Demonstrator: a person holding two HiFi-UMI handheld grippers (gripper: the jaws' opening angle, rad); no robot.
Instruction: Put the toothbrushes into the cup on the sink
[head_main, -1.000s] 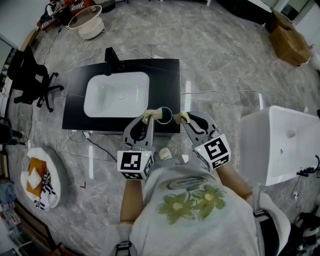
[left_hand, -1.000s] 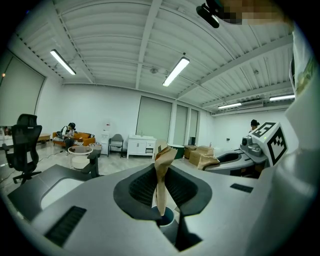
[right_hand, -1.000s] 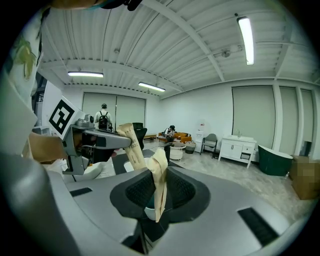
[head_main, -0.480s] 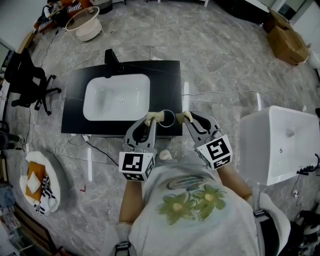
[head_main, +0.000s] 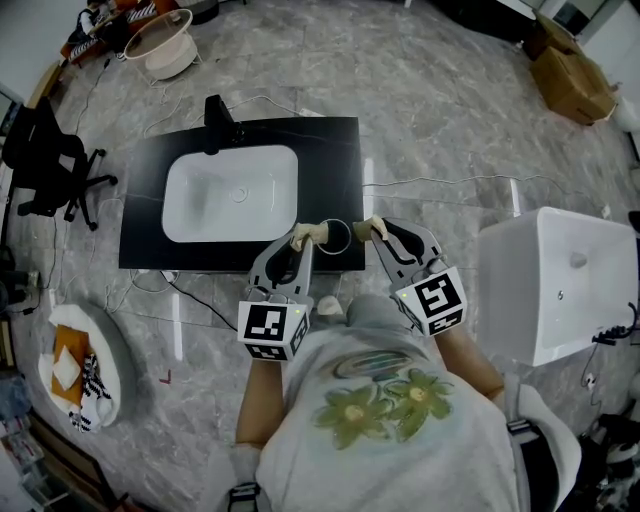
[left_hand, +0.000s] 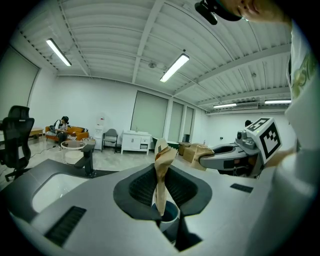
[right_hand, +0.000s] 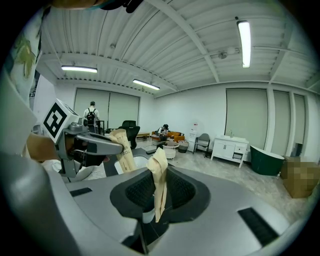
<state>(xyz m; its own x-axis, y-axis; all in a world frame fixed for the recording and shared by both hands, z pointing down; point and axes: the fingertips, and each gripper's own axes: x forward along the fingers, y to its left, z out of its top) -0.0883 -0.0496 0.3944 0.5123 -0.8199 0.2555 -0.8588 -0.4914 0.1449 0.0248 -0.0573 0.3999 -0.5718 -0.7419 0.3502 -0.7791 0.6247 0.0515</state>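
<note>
Fingers (left_hand: 141, 188) of the left gripper (head_main: 300, 238) are pinched narrow on the left toothbrush (left_hand: 161, 175), a brush in a brown paper sleeve. The sleeve stands upright between the pads, long axis roughly vertical. The right gripper (head_main: 372, 231) is likewise clamped on the right toothbrush (right_hand: 159, 182), also paper-sleeved and upright in its pads.

Key relation: the cup (head_main: 333, 234) sits at the front right corner of the sink (head_main: 330, 150), on the black counter, directly between the two sets of fingertips. In the left gripper view, the cup's mouth lies just under the jaws and the lower end of the left toothbrush points into it. From the right gripper, the cup lies toward the person's left. Whether the right toothbrush's tip is over the rim, I cannot tell.

Judgement: the left side looks better aligned and should go first, a short drop along the brush's own axis, then release.

Surroundings: white basin (head_main: 230, 192) left of the cup, faucet (head_main: 215, 110) at the back edge, both well apart from the grippers.

Obstruction: only the opposite gripper, close across the cup. Two sleeves entering one narrow mouth together could jam or tip it.
</note>
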